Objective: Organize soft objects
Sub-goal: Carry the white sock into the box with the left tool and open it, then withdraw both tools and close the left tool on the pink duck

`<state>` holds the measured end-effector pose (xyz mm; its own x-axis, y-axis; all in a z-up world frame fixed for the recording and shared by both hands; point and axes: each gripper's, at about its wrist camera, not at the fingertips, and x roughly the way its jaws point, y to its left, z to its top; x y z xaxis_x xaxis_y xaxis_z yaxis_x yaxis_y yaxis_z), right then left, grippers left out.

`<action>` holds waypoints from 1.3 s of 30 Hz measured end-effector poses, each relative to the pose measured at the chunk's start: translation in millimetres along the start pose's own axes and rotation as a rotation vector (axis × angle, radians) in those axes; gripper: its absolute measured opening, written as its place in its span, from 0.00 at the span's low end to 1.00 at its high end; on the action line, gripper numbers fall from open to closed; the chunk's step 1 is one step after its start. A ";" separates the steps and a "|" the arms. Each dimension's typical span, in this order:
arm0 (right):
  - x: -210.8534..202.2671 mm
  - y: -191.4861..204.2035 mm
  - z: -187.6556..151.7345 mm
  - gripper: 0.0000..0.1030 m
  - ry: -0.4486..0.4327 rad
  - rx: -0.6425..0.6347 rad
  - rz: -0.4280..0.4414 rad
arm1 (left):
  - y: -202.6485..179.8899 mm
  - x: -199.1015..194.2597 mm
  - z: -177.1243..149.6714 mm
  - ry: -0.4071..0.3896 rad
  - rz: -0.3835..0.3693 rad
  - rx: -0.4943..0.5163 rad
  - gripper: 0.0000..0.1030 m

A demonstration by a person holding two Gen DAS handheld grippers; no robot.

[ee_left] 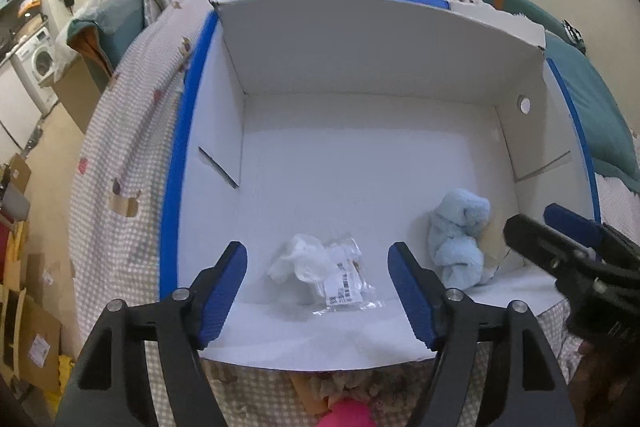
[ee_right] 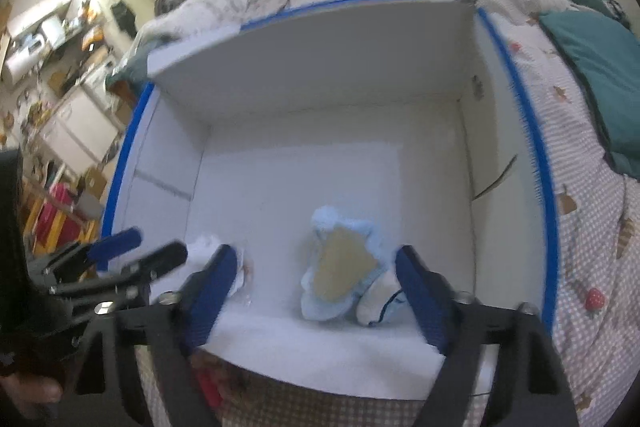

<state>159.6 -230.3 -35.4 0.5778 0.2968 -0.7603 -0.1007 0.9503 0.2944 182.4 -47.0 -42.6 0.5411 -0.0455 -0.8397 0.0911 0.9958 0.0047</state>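
Hovering over white cardboard box (ee_left: 360, 75) on bed: left tool (ee_left: 318, 293) spread wide, gripping nothing, above clear-bagged white plush (ee_left: 320, 267). Right tool (ee_right: 316, 291) also wide, empty, framing light-blue plush toy (ee_right: 340, 267) on box floor near right wall.

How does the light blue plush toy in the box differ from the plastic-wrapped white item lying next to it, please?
The light blue plush toy is bare and fluffy; the white item is sealed in clear plastic with a barcode label. The plush toy lies near the box's right wall, while the white item lies toward the middle, between the left gripper's fingers. The plush toy looks bulkier. Both rest near the front of the box floor, ungripped.
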 end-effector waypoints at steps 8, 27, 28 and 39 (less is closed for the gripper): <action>3.5 -4.7 1.3 0.85 0.026 0.030 0.008 | 2.3 2.9 0.3 0.014 0.012 -0.006 0.69; -32.9 -30.4 -5.1 0.85 -0.040 0.208 0.207 | 33.8 -43.8 -18.4 -0.064 0.003 -0.088 0.69; -35.5 -30.9 -5.3 0.85 -0.045 0.206 0.207 | 36.6 -46.6 -21.5 -0.063 0.002 -0.098 0.69; -60.9 -33.3 -35.4 0.85 -0.044 0.247 0.221 | 59.9 -73.7 -49.8 -0.076 0.015 -0.176 0.69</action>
<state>99.0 -276.7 -19.4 0.5988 0.4836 -0.6384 -0.0314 0.8107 0.5847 106.3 20.0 -7.5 0.6038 -0.0301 -0.7966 -0.0616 0.9945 -0.0842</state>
